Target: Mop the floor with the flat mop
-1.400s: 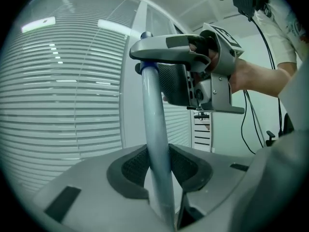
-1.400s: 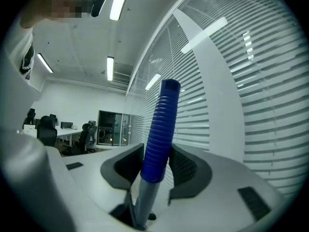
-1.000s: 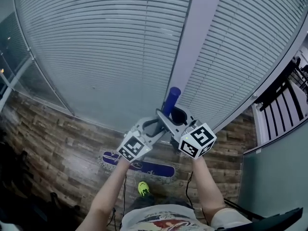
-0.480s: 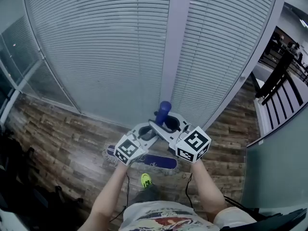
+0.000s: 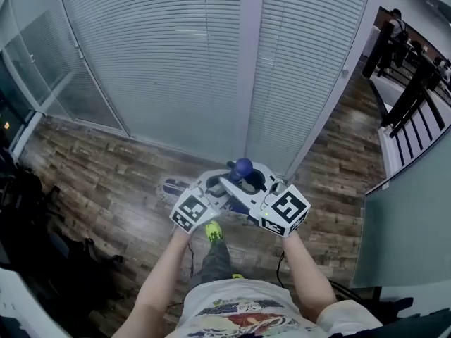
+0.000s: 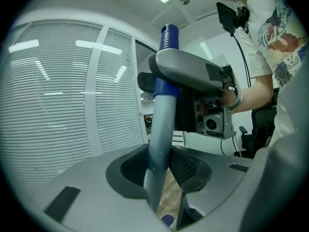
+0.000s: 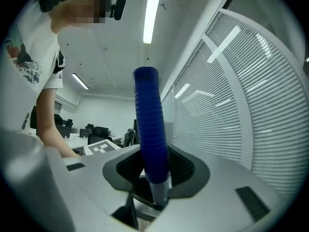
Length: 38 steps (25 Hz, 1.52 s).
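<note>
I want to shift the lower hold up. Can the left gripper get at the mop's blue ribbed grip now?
Probably not easily: the right gripper is shut on the blue ribbed grip just above, and the left gripper is itself shut on the grey shaft; both have just been closing tighter.

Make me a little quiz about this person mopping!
1. True or false: the right gripper grips the blue ribbed grip of the mop handle.
2. The floor looks like: A carpet, B wood planks, C white tiles?
3. What stands between the jaws of the left gripper?

Key: 1 true. 2 B. 3 the mop's pale pole, below the blue part. Both grippers' jaws have just been closing on the mop.
</note>
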Motion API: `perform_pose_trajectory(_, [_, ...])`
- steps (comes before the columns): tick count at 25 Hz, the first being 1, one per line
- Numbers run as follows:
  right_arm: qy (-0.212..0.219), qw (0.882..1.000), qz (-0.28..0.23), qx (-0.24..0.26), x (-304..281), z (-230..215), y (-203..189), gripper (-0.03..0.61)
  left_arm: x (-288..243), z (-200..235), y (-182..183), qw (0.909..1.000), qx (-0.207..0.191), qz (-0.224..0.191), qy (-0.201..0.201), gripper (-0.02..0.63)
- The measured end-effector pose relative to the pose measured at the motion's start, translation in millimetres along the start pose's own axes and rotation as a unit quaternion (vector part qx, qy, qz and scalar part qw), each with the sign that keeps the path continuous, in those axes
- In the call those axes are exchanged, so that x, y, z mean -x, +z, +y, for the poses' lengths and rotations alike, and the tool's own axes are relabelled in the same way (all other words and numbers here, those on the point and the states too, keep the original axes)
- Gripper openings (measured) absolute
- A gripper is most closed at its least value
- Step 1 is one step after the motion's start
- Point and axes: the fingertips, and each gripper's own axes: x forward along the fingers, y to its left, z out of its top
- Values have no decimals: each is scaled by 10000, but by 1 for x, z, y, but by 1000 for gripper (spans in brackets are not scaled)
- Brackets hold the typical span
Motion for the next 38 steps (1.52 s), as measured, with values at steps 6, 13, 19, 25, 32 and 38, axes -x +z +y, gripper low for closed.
perform_pose_trajectory(6, [421,9980,65,-464,35,84,-18,146,39,-71,-17,9984,339,445,91,115])
perform_pose_trajectory(13, [731,9940,155,-794,53,139,-32,163,67,-113,-32,9958,664,617,128,123])
perform_pose_trajectory(19, [889,9934,433,-581,49,182,-44,166,99,-132,-45,9948,808,592,211,130])
perform_pose_trajectory(25, [900,9914,760,-578,57,252,-64,173,145,-176,-65,9918,1011,719,291,144])
perform_pose_trajectory(32, [895,9907,951,-374,92,351,-100,179,196,-259,-95,9898,1102,819,380,159])
perform_pose_trajectory(38, [909,9908,931,-381,139,414,-101,179,224,-331,-92,9902,1074,813,359,161])
